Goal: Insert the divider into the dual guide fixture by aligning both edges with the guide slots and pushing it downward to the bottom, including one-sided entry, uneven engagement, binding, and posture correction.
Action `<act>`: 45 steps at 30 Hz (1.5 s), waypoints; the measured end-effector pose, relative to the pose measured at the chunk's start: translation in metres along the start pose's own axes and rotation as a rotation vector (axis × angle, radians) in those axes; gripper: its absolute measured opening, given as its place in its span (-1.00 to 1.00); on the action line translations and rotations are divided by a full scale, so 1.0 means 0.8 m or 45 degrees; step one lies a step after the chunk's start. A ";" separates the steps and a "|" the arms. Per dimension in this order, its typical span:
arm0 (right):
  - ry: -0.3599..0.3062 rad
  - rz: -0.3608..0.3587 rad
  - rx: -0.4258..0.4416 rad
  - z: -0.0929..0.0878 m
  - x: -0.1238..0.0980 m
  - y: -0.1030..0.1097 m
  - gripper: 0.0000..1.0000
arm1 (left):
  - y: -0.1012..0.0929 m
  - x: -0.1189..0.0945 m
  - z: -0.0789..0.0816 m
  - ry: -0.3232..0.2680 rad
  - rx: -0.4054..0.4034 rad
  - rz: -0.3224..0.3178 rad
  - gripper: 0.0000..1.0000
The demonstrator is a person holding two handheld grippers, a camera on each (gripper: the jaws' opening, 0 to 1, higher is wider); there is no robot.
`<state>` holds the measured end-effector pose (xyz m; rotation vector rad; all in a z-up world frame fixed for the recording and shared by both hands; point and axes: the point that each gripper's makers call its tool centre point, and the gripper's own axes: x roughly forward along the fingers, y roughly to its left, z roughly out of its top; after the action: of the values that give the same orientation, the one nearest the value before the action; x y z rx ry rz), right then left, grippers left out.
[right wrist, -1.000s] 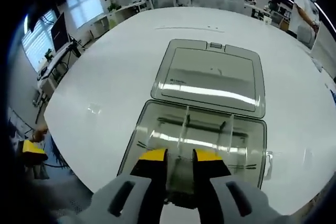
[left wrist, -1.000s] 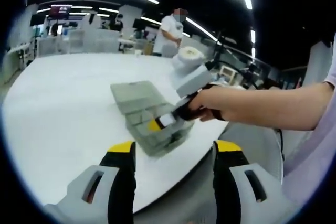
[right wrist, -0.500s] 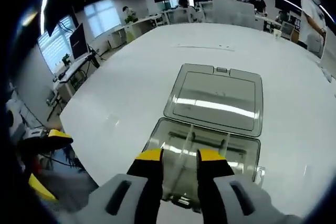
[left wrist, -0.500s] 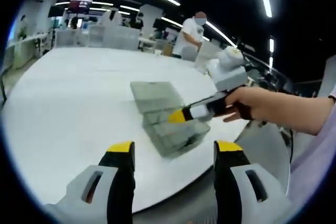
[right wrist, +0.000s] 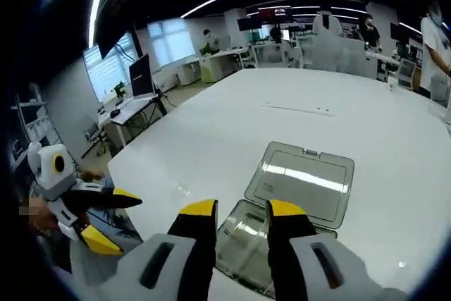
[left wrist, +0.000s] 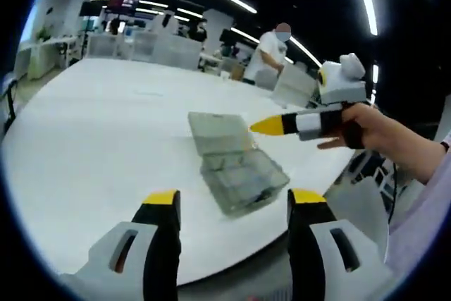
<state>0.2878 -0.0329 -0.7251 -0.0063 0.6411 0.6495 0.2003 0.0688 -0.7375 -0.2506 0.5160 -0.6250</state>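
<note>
The clear plastic box [left wrist: 239, 174] lies near the white table's edge with its lid [left wrist: 217, 132] folded back flat. In the right gripper view, the box's base [right wrist: 243, 234] sits just beyond my right gripper [right wrist: 242, 211], and the lid [right wrist: 303, 181] lies past it. My right gripper stands open by a narrow gap with nothing visible between its jaws. In the left gripper view, a hand holds it [left wrist: 271, 126] in the air above and to the right of the box. My left gripper [left wrist: 234, 199] is wide open and empty, off the table's near edge. It appears low on the left [right wrist: 116, 220] in the right gripper view.
The round white table [left wrist: 91, 125] spreads wide around the box. A person [left wrist: 271, 51] stands at desks beyond the far side. Desks with monitors [right wrist: 141, 75] and chairs stand off the table's left edge in the right gripper view.
My right gripper has lifted up and back from the box, and its jaws have parted slightly. The left gripper stayed open while its view swung toward the box.
</note>
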 end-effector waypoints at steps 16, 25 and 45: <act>-0.070 0.054 -0.110 0.006 -0.072 -0.012 -0.18 | -0.034 0.000 -0.013 0.090 0.075 -0.140 0.24; -0.106 0.084 -0.141 -0.005 -0.109 -0.016 -0.09 | -0.036 0.001 -0.018 0.110 0.080 -0.152 0.25; -0.026 -0.017 -0.109 -0.074 -0.154 -0.066 -0.02 | -0.039 0.004 -0.026 0.147 0.113 -0.155 0.25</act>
<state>0.2100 -0.1562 -0.7142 -0.0835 0.5930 0.6627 0.1761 0.0411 -0.7449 -0.1636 0.5853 -0.7825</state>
